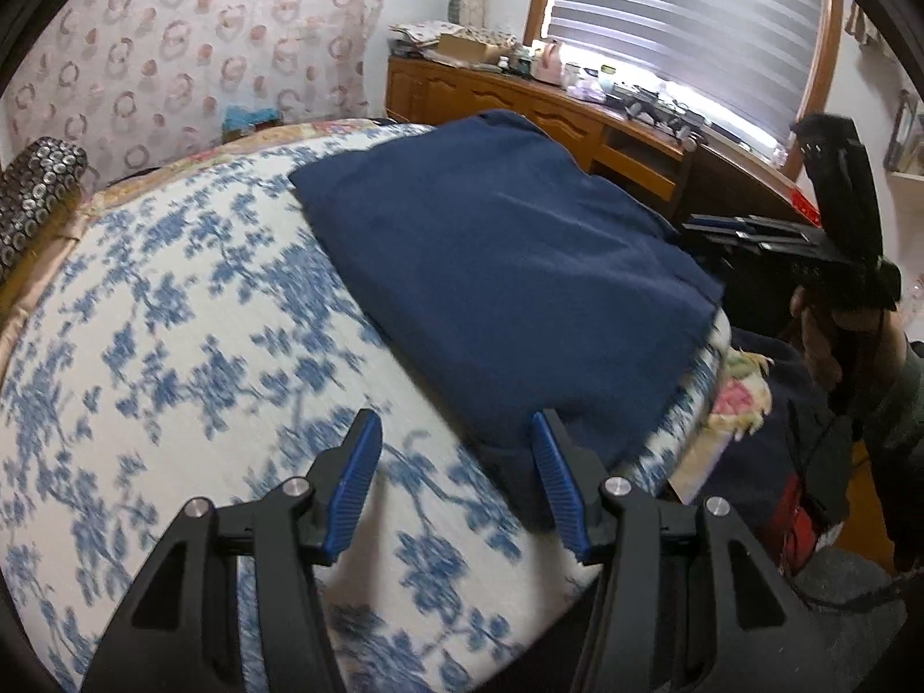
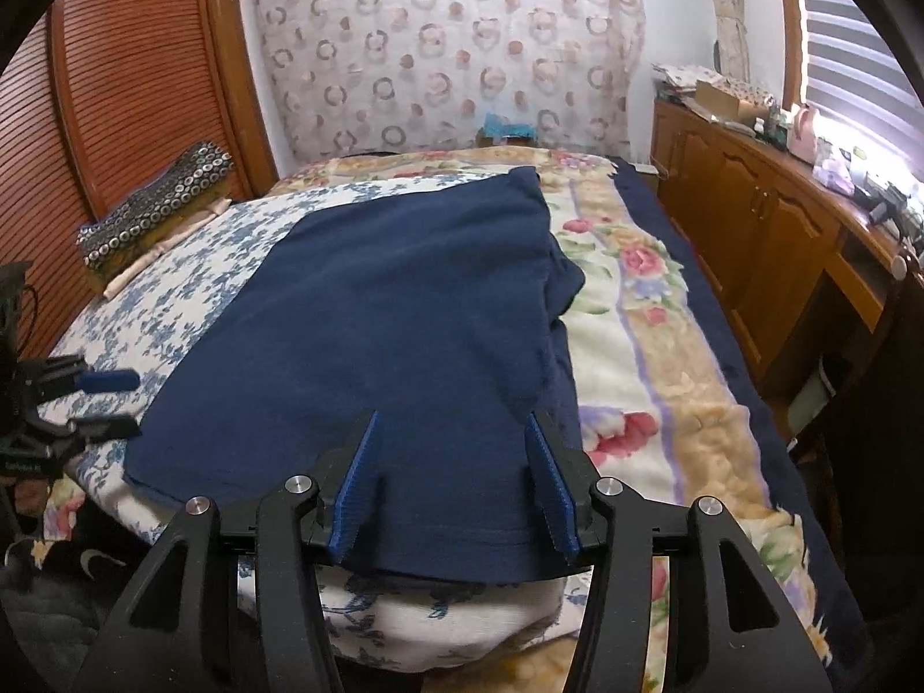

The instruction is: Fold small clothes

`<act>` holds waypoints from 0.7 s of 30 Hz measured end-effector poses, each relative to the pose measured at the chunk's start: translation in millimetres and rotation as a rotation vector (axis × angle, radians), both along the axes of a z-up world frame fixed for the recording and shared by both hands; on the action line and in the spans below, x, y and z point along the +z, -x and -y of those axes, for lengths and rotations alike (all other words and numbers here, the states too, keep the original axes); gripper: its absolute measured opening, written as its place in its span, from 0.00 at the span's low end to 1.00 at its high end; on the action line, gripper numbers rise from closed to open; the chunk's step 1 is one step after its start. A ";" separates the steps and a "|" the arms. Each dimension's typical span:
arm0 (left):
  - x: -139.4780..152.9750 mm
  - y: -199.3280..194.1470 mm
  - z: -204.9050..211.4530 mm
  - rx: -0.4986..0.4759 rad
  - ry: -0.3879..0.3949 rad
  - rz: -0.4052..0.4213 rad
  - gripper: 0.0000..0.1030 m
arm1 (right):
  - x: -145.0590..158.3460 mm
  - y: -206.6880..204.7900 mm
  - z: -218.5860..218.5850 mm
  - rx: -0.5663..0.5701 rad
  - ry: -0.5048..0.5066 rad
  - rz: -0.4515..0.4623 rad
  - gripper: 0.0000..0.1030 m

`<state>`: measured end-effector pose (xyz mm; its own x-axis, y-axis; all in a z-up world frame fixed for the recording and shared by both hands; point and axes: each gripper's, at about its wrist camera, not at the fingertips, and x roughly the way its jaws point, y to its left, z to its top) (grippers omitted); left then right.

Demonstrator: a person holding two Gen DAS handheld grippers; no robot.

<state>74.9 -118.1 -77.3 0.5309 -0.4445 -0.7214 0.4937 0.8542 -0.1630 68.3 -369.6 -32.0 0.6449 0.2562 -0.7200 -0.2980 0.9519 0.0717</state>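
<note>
A navy garment lies spread flat on a blue-flowered white cover on the bed; a sleeve bunches along its right side in the right wrist view. My left gripper is open over the cover, its right finger beside the garment's near corner. My right gripper is open just above the garment's near hem, with the cloth lying flat below the pads and nothing pinched. A hand holds the right gripper at the bed's edge in the left wrist view.
A rose-patterned blanket covers the bed's right side. Wooden cabinets with clutter run under a window with blinds. A studded cushion lies at the bed's left, by a slatted wooden door.
</note>
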 end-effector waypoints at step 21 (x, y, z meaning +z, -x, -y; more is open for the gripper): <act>28.2 8.0 21.1 -0.104 0.112 0.035 0.01 | 14.7 18.9 -22.9 0.107 -0.035 0.027 0.64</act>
